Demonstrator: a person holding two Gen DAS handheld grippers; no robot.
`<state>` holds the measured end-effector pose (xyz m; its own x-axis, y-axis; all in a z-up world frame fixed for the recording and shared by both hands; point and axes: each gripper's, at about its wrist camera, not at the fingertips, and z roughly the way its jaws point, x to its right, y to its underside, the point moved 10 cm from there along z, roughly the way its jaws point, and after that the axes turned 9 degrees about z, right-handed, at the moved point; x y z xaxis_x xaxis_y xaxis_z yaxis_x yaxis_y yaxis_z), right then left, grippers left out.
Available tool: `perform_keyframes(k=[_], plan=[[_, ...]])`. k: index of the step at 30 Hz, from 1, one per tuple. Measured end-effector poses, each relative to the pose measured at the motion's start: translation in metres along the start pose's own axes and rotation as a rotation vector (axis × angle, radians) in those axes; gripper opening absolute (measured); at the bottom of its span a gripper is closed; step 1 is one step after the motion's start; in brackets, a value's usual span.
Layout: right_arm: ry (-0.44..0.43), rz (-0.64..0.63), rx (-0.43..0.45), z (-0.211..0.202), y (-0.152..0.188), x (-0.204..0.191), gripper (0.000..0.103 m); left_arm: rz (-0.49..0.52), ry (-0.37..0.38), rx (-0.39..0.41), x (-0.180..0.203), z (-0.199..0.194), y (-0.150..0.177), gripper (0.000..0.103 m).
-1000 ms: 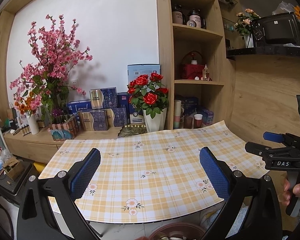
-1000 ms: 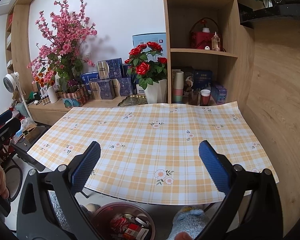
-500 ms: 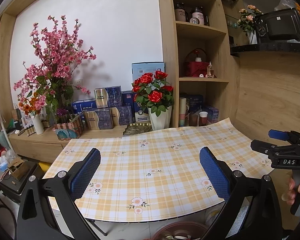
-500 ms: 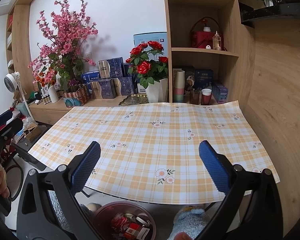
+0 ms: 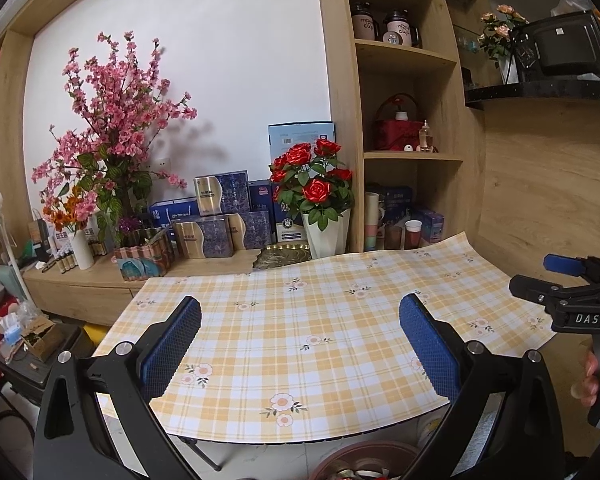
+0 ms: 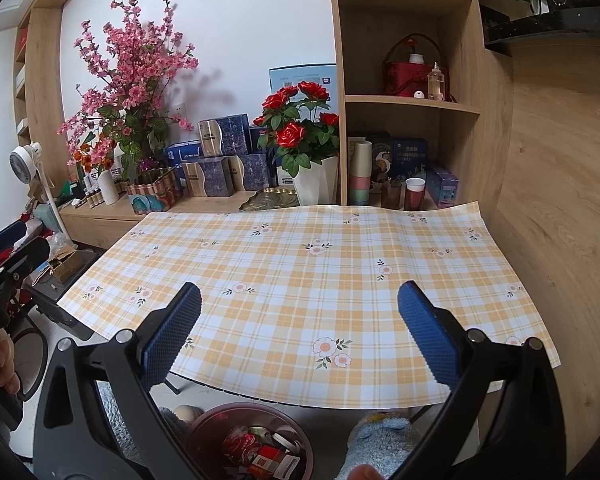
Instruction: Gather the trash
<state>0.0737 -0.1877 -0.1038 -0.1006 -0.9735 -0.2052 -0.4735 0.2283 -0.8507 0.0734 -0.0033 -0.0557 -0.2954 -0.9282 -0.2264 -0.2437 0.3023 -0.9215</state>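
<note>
A round dark red bin (image 6: 196,432) with wrappers and cans (image 6: 260,448) in it stands on the floor below the table's near edge; its rim also shows in the left wrist view (image 5: 364,454). My left gripper (image 5: 300,344) is open and empty above the near edge of the yellow checked tablecloth (image 5: 300,312). My right gripper (image 6: 300,336) is open and empty above the same cloth (image 6: 300,256). The right gripper also shows at the right of the left wrist view (image 5: 568,300). No trash shows on the cloth.
A white pot of red roses (image 6: 300,140), blue gift boxes (image 6: 228,152), a pink blossom arrangement (image 6: 132,92) and cups (image 6: 414,196) stand behind the table. Wooden shelves (image 6: 412,100) rise at the back right. A wood wall (image 6: 560,200) is on the right. Blue slippers (image 6: 380,440) lie by the bin.
Both grippers have drawn back and risen slightly, so the table looks a little farther off. Both stay open and empty.
</note>
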Motion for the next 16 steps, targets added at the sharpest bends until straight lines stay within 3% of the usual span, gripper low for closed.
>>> perform_keyframes(k=[16], plan=[[-0.003,0.001,-0.006,-0.0002,0.0018,-0.0039,0.097,0.005,-0.028,-0.015,-0.0021,0.0025,0.0041,0.097]])
